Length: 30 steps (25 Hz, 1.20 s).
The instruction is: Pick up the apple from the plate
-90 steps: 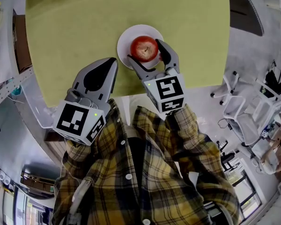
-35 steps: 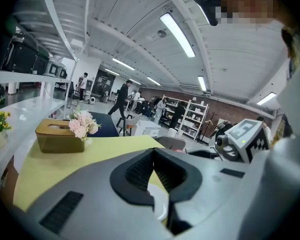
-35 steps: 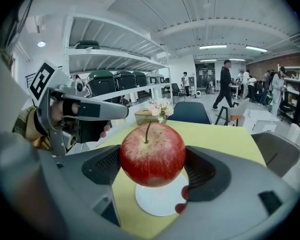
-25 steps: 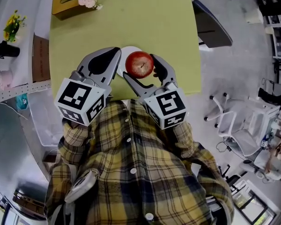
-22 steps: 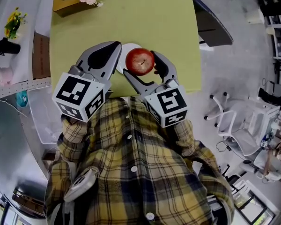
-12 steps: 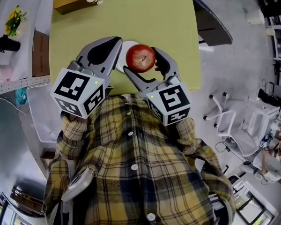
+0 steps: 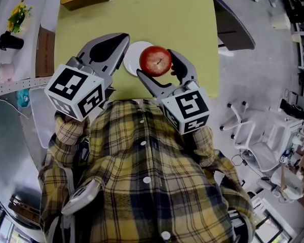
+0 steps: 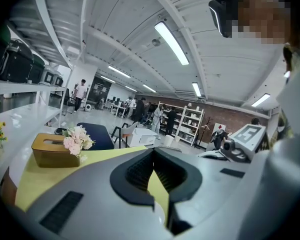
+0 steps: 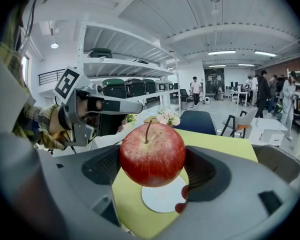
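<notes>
**Apple clamped in right gripper**

The right gripper (image 7: 156,64) grips a red apple (image 7: 155,59) between its jaws, overlapping the right edge of a white plate (image 7: 131,59) on the yellow-green table (image 7: 167,14). The left gripper (image 7: 122,37), jaws together, hovers just left of the plate.

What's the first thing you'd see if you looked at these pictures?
The big red apple jumps out first, pinched between the right gripper's fingers and held in the air above a white plate. Under them is a bright yellow-green table. The left gripper hangs shut and empty just left of the plate.
</notes>
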Tool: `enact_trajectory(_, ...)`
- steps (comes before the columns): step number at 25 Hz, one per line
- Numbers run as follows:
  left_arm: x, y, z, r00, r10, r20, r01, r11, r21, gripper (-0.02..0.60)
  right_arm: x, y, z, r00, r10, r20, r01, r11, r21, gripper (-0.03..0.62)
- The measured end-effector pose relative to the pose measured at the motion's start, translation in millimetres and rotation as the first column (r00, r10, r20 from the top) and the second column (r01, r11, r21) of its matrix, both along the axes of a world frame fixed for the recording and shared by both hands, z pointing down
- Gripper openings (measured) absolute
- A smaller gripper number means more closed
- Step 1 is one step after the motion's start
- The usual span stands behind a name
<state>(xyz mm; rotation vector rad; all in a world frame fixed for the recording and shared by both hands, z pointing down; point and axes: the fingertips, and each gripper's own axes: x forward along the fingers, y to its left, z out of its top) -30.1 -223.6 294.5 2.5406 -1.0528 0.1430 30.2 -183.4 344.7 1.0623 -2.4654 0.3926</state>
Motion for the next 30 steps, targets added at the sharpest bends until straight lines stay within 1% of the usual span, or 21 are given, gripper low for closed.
enact_trajectory(4,-0.9,1.8,-1.7,1.000,-0.003,-0.017,0.004,1.000,0.014,0.008,0.4,2.1,2.5,1.000,-0.005,-0.007,0.005,1.000,-0.004,0.382)
enact_trajectory(6,1.5,3.8,-2.6,1.000,-0.002,-0.011,0.003,1.000,0.023,0.008,1.7,3.5,3.0,1.000,-0.008,-0.008,0.008,1.000,-0.006,0.382)
enact_trajectory(11,9.5,9.3,-5.6,0.999,0.029,-0.021,-0.029,1.000,0.010,0.008,2.0,8.6,2.8,1.000,-0.017,-0.004,0.016,1.000,-0.008,0.382)
enact_trajectory(15,4.5,9.3,-6.5,0.999,0.035,0.017,-0.036,0.999,0.030,0.008,-3.4,10.6,4.5,1.000,-0.020,-0.004,0.020,1.000,-0.010,0.382)
enact_trajectory(21,5.0,8.6,-9.8,0.999,0.036,-0.001,-0.036,0.999,0.028,0.008,-5.2,12.9,6.5,1.000,-0.017,-0.002,0.017,1.000,-0.015,0.382)
enact_trajectory(26,5.8,10.8,-9.1,0.999,0.037,0.027,-0.039,0.998,0.049,0.008,-5.0,15.4,8.4,1.000,-0.019,-0.005,0.019,1.000,-0.017,0.382)
enact_trajectory(30,4.8,12.7,-8.4,0.999,0.042,0.029,-0.043,0.998,0.046,0.008,-6.5,15.9,8.6,1.000,-0.017,-0.006,0.017,1.000,-0.018,0.382)
